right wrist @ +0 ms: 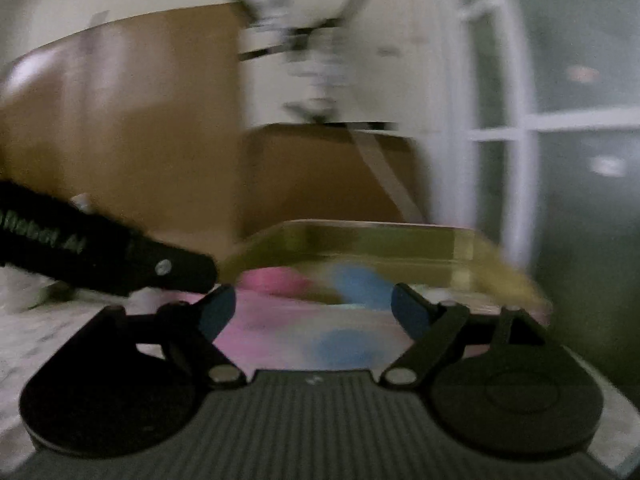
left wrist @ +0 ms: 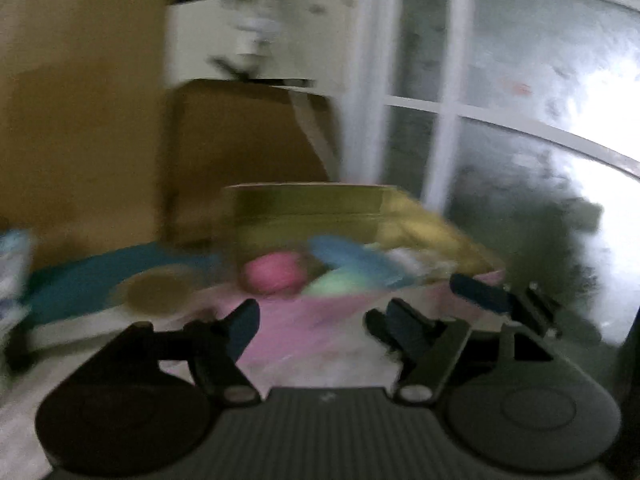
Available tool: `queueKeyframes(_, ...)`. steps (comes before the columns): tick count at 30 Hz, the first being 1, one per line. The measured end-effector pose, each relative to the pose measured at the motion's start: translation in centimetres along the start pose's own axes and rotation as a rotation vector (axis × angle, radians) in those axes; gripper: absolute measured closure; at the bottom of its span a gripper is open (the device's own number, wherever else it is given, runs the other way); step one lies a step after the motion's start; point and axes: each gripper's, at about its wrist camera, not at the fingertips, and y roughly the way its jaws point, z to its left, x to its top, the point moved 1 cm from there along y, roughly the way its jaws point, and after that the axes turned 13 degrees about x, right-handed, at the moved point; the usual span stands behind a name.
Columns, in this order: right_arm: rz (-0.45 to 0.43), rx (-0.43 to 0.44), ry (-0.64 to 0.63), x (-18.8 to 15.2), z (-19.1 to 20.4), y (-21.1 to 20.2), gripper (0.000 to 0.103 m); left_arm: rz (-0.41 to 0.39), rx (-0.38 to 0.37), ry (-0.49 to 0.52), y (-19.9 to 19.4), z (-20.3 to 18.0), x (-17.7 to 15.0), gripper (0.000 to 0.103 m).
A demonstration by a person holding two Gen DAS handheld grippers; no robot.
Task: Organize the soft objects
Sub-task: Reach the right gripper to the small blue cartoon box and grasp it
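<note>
Both views badly smeared by motion. The left hand-held gripper (left wrist: 312, 320) stood with jaws wide and nothing between them, over a pink-and-white cloth (left wrist: 312, 332) spread on what looked like a bed or mat; I could not tell which. The right hand-held gripper (right wrist: 312, 312) likewise gaped wide and empty, just right of the left one, whose black body (right wrist: 120, 256) crossed its view from the left. Beyond both, at the far edge of the cloth, sat a shallow yellowish open box (left wrist: 304, 200), seemingly the collecting place. The soft things lay in or just before it, the blur hiding which: a pink ball-like item (left wrist: 274, 274) to the left, a pale green one (left wrist: 340, 284) near it, a blue one (left wrist: 352, 258) draped above, something white (left wrist: 412, 260) further right. A blue mat or cloth (left wrist: 88, 280) lay off to the left. Large cardboard cartons (left wrist: 248, 152) stood behind, glazed doors (left wrist: 520, 100) to the right. Judged: both grippers empty and spread, probably between placements, facing the box so the next item could go straight in.
</note>
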Motion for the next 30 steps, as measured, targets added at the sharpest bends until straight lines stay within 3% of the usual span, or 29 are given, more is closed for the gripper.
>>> queueKeyframes(1,0.023,0.057,-0.030,0.2,1.6,0.6,0.028,-0.005,0.022,-0.017,-1.1,1.6,-0.8,0.031)
queueKeyframes(2,0.051,0.108,-0.053,0.3,3.0,1.4,0.043,0.001,0.058,-0.035,-2.0,3.5,-1.7,0.031)
queueKeyframes(5,0.148,0.287,-0.053,1.3,6.4,4.6,0.068,0.024,0.205,-0.093,-3.9,9.6,-4.4,0.031)
queueKeyframes(9,0.252,0.466,0.032,3.3,10.8,11.8,0.074,0.114,0.455,-0.091,-4.9,17.2,-8.9,0.032)
queueKeyframes(11,0.315,0.538,0.101,4.2,12.8,16.9,0.074,0.148,0.533,-0.094,-4.9,19.6,-10.6,0.032)
queueKeyframes(13,0.355,0.575,0.140,4.6,14.7,20.8,0.074,0.155,0.533,-0.133,-5.1,21.1,-11.7,0.034)
queueKeyframes(18,0.401,0.509,0.221,5.3,16.9,29.4,0.071,0.163,0.460,-0.239,-5.3,23.3,-12.6,0.033)
queueKeyframes(19,0.394,0.514,0.267,5.6,16.9,31.0,0.061,0.158,0.452,-0.249,-5.4,23.4,-12.7,0.033)
queueKeyframes(20,0.385,0.517,0.309,5.6,16.9,31.9,0.045,0.154,0.441,-0.260,-5.5,23.5,-12.8,0.033)
queueKeyframes(22,0.372,0.499,0.374,5.9,17.1,34.3,0.025,0.146,0.425,-0.278,-5.7,23.6,-13.0,0.033)
queueKeyframes(23,0.374,0.484,0.392,5.9,17.2,35.5,0.023,0.142,0.417,-0.285,-5.9,23.6,-13.1,0.033)
queueKeyframes(27,0.455,0.503,0.500,4.9,17.3,39.9,0.029,0.137,0.398,-0.294,-5.8,23.5,-13.1,0.033)
queueKeyframes(28,0.476,0.498,0.514,4.7,17.3,40.4,0.062,0.136,0.395,-0.295,-5.9,23.5,-13.1,0.033)
queueKeyframes(30,0.474,0.474,0.522,4.9,17.2,40.0,0.066,0.134,0.389,-0.300,-5.8,23.7,-13.2,0.033)
